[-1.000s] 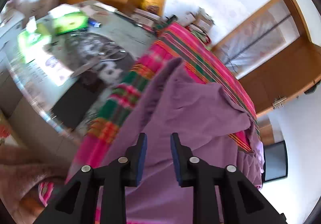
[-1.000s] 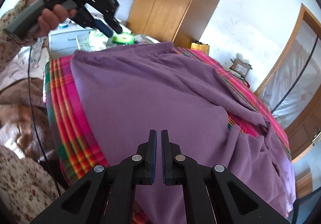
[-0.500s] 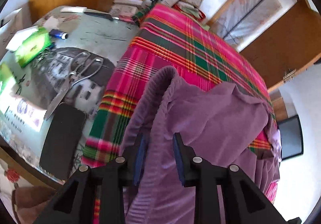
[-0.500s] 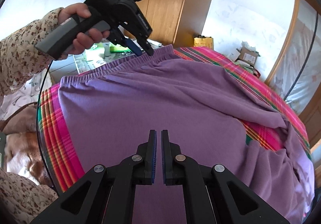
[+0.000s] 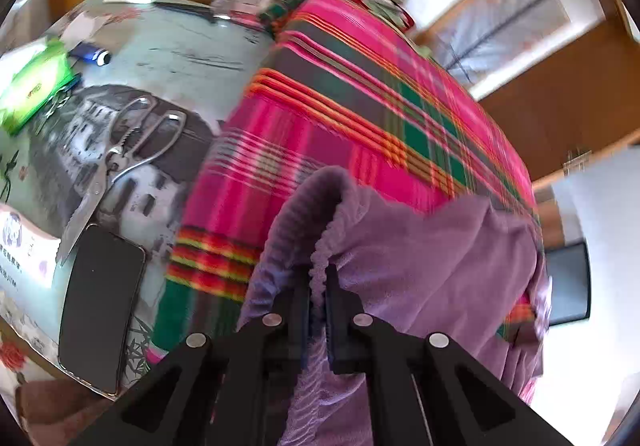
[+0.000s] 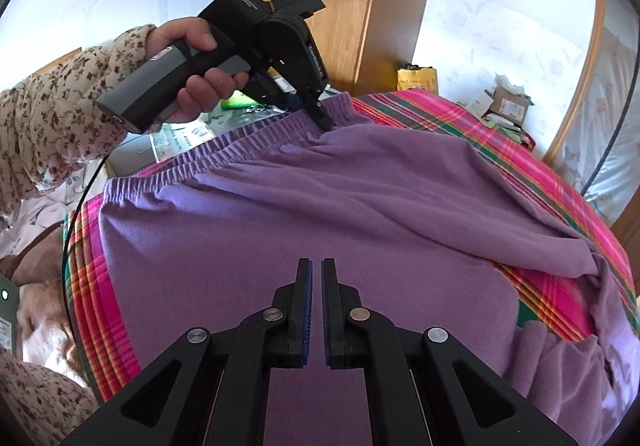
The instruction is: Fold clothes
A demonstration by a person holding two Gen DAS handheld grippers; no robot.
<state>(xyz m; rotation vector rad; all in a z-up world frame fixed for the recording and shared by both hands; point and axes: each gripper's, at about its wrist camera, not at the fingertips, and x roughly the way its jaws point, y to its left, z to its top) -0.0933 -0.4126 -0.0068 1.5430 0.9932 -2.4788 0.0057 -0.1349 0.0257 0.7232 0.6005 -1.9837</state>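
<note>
While purple trousers point(image 6: 320, 206) cover the plaid bedspread point(image 5: 340, 118), left hand-held gripper point(image 5: 318, 286) just pinched their waistband

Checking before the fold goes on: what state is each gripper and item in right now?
left gripper: jaws just closed, shut on the waistband
right gripper: shut, empty, above the cloth
purple trousers: spread flat, unfolded
waistband: pinched at one corner
scissors: closed
phone: screen dark
</note>
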